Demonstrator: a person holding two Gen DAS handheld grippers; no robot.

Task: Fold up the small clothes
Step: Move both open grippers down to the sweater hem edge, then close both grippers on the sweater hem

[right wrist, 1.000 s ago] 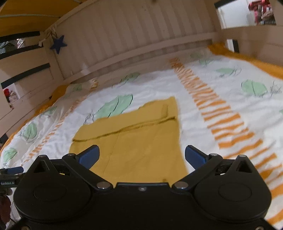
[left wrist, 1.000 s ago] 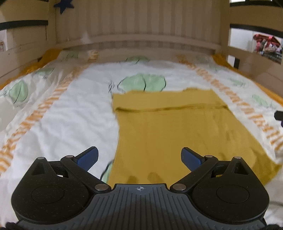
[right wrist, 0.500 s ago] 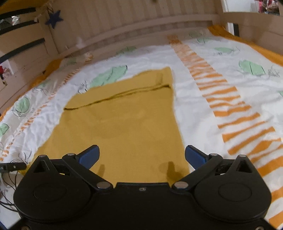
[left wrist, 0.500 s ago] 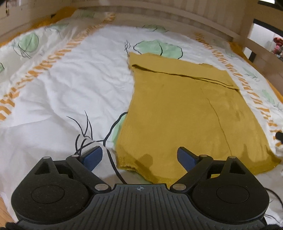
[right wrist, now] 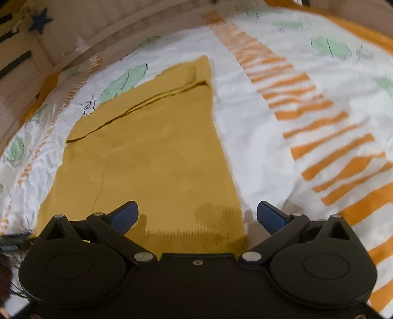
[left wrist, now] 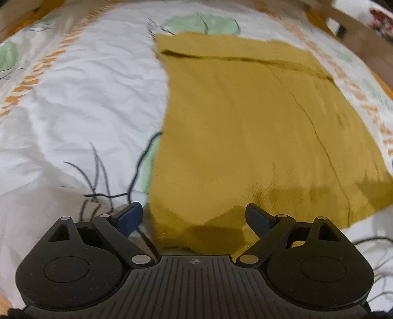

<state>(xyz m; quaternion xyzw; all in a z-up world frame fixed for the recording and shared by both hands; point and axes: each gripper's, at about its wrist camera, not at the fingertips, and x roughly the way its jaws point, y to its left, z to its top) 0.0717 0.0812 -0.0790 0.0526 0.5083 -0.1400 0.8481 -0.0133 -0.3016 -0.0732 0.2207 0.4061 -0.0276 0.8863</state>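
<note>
A mustard-yellow knit garment [left wrist: 245, 127] lies flat on the bed, with a fold line across its far end. It also shows in the right wrist view [right wrist: 152, 157]. My left gripper [left wrist: 194, 216] is open and empty, low over the garment's near left corner, with the left finger over the sheet and the right finger over the cloth. My right gripper [right wrist: 197, 216] is open and empty, low over the garment's near right corner, with the right finger over the sheet.
The bed sheet [left wrist: 73, 98] is white with green leaves and orange stripes [right wrist: 331, 147]. Wooden bed rails and a slatted headboard [right wrist: 98, 29] surround it. A blue star [right wrist: 39, 20] hangs at the back left. The left gripper's tip [right wrist: 12, 241] shows at the right view's left edge.
Both grippers have dropped lower and closer to the garment's near edge, pitching down toward its two near corners. Both stay open. The garment has not moved.
</note>
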